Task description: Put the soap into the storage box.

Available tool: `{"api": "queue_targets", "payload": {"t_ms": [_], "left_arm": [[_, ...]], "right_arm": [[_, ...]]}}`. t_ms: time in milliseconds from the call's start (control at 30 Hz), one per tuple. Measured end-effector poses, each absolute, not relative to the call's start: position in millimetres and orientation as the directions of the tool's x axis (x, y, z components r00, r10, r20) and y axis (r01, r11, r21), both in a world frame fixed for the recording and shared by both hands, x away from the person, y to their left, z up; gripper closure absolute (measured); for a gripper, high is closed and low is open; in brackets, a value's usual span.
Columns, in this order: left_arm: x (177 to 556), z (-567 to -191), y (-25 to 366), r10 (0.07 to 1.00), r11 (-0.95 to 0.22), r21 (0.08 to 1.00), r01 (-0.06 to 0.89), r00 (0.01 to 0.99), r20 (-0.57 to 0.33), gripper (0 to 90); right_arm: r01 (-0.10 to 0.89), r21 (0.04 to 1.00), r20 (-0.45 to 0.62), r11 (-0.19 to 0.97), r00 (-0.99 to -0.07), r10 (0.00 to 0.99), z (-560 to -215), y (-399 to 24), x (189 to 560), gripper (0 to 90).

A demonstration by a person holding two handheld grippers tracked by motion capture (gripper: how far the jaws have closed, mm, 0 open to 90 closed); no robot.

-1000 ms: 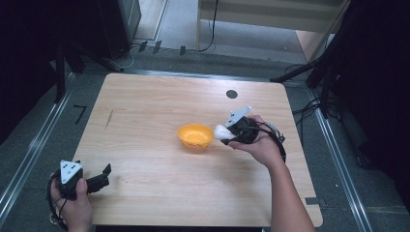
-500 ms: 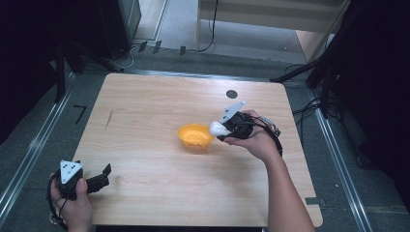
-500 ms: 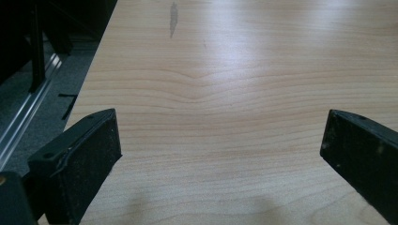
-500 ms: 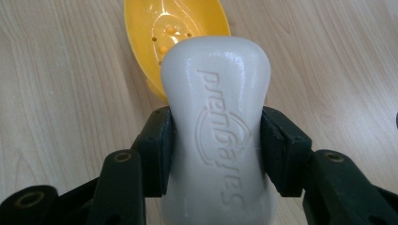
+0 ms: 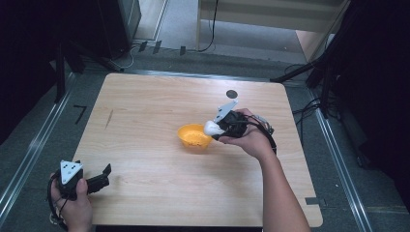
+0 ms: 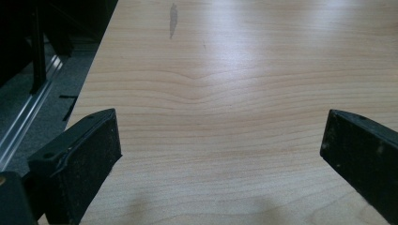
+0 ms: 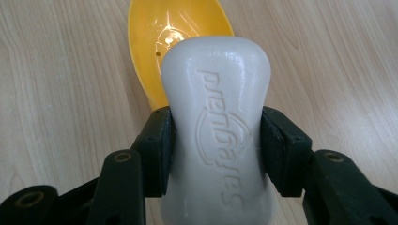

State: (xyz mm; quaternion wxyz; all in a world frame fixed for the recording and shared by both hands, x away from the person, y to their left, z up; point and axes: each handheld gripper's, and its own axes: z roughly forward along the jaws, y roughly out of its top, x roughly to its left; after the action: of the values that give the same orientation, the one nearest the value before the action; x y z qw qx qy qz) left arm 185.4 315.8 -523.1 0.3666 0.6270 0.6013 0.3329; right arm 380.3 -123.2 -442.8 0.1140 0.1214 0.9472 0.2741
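So the right gripper (image 7: 216, 140) is clamping a white soap bar (image 7: 217, 136) just over the yellow bowl's (image 5: 194, 136) rim, mid-table. Left gripper (image 5: 99, 178) is sitting wide open and empty at the table's (image 5: 145, 106) near-left corner.

Right hand-held gripper (image 5: 218, 129) holds soap (image 5: 212, 127) beside bowl (image 5: 193, 136).

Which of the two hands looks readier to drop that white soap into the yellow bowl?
The right gripper: its jaws already clamp the white soap bar right at the yellow bowl. The left gripper sits open at the table's near left corner, far from both.
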Motion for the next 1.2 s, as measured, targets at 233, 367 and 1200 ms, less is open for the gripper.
{"api": "queue_targets", "payload": {"t_ms": [233, 367, 1200], "left_arm": [[185.3, -523.1, 315.3, 0.998, -0.01, 0.86, 0.51, 0.055, -0.021, 0.0], [185.2, -523.1, 315.4, 0.998, -0.009, 0.86, 0.51, 0.054, -0.021, 0.0], [185.4, -523.2, 315.1, 0.998, -0.011, 0.86, 0.51, 0.054, -0.019, 0.0]], "right_arm": [[0.16, 0.542, -0.146, 0.825, -0.949, 0.28, -445.2, -114.1, 383.1, 50.6], [0.158, 0.543, -0.146, 0.825, -0.949, 0.278, -445.3, -108.8, 385.1, 50.6], [0.11, 0.519, -0.132, 0.848, -0.97, 0.206, -452.8, -72.3, 396.0, 50.6]]}}
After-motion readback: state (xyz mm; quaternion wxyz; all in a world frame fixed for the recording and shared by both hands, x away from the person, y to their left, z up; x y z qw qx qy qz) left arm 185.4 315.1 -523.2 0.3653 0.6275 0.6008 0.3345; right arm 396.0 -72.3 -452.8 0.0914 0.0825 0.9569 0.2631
